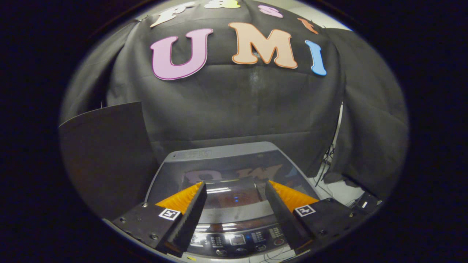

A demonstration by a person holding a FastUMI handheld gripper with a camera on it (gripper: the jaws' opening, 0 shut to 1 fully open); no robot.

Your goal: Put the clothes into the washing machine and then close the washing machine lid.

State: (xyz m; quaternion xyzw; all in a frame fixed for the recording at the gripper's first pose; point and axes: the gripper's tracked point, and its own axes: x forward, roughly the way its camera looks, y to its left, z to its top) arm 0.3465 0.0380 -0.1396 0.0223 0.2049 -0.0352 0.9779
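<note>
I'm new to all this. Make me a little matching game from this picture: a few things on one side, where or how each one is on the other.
Things:
1. gripper
2. lid
3. control panel
4. board

Places or states:
A. standing left of the washer
B. open, holding nothing
C. down, shut, glossy
D. on the washer's near edge, between the fingers

Pairs: 1-B, 2-C, 3-D, 4-A

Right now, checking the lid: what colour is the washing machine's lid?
Dark, glossy lid with grey frame, gripper view.
</note>
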